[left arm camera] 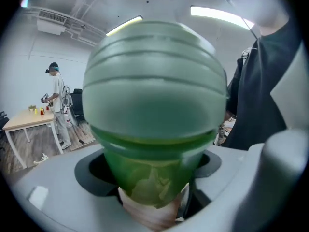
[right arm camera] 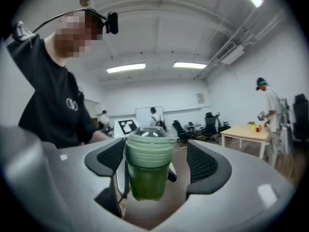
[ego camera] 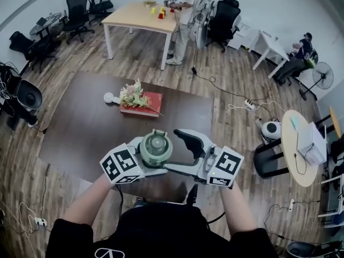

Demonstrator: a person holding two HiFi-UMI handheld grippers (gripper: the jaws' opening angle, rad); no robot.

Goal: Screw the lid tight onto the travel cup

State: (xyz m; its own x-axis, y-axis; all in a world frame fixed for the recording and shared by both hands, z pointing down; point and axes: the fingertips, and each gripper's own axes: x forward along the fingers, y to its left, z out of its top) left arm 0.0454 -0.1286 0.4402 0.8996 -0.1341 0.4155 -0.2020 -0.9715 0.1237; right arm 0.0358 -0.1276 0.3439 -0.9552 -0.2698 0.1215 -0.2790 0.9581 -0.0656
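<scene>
I hold a green travel cup (ego camera: 156,147) in the air over the near edge of the dark table (ego camera: 80,128), its pale ribbed lid (ego camera: 156,142) facing up at me. My left gripper (ego camera: 146,157) is shut on the cup body (left arm camera: 154,178), which fills the left gripper view under the lid (left arm camera: 154,86). My right gripper (ego camera: 173,150) comes from the right. In the right gripper view the lid (right arm camera: 148,146) stands between the dark pads (right arm camera: 205,163) with a gap on the right side. The right gripper (right arm camera: 155,161) is open around it.
A red book with a flower bunch (ego camera: 141,100) and a small white round thing (ego camera: 110,97) lie at the table's far side. Behind, a person (ego camera: 185,20) stands at a light wooden table (ego camera: 134,18). Office chairs (ego camera: 78,12) and a round side table (ego camera: 295,144) ring the floor.
</scene>
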